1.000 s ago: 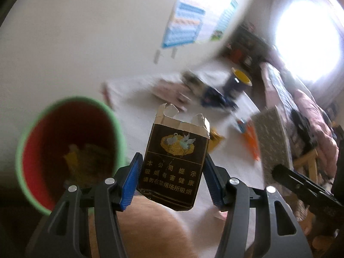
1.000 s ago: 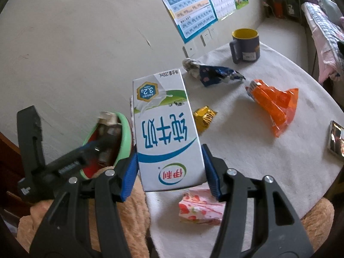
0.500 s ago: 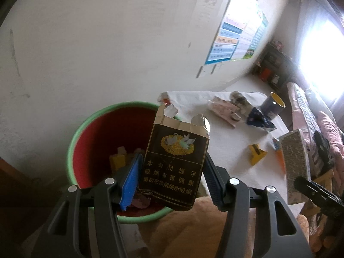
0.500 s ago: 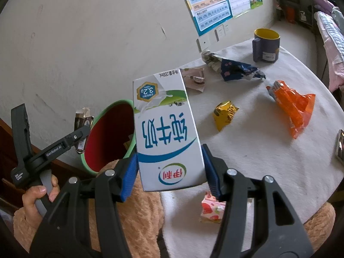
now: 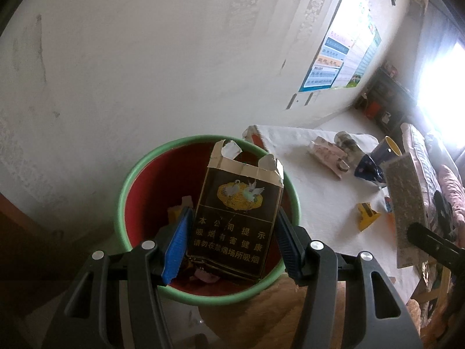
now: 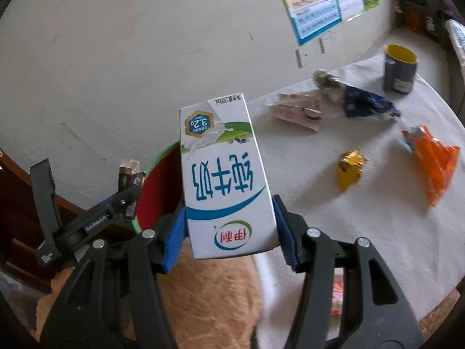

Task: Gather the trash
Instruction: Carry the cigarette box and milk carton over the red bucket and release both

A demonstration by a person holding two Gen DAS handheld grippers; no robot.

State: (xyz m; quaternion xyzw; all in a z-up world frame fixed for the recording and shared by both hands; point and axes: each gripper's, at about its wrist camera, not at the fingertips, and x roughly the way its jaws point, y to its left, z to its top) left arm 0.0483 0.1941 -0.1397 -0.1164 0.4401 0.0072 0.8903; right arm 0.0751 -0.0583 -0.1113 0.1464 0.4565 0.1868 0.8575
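My left gripper [image 5: 232, 247] is shut on a dark torn cigarette pack [image 5: 237, 218] and holds it over the mouth of a red bin with a green rim [image 5: 139, 171]; several scraps lie inside. My right gripper [image 6: 229, 238] is shut on a white milk carton [image 6: 223, 180], upside down, held beside the bin [image 6: 157, 180], above the table's near edge. The left gripper with the pack [image 6: 129, 174] shows at the left of the right wrist view. The carton's side [image 5: 405, 203] shows at the right of the left wrist view.
On the white table [image 6: 363, 232] lie a gold wrapper [image 6: 350, 171], an orange bag [image 6: 436, 163], a blue wrapper [image 6: 366, 104], a pink wrapper [image 6: 296, 110], a red-white packet [image 6: 337, 293] and a blue mug [image 6: 399, 69]. A tan furry surface [image 6: 209, 299] lies below the grippers. A wall stands behind.
The left gripper has swung left with the cigarette pack until it hangs over the bin's mouth. The right gripper has moved with the carton, and the bin shows closer beside it.
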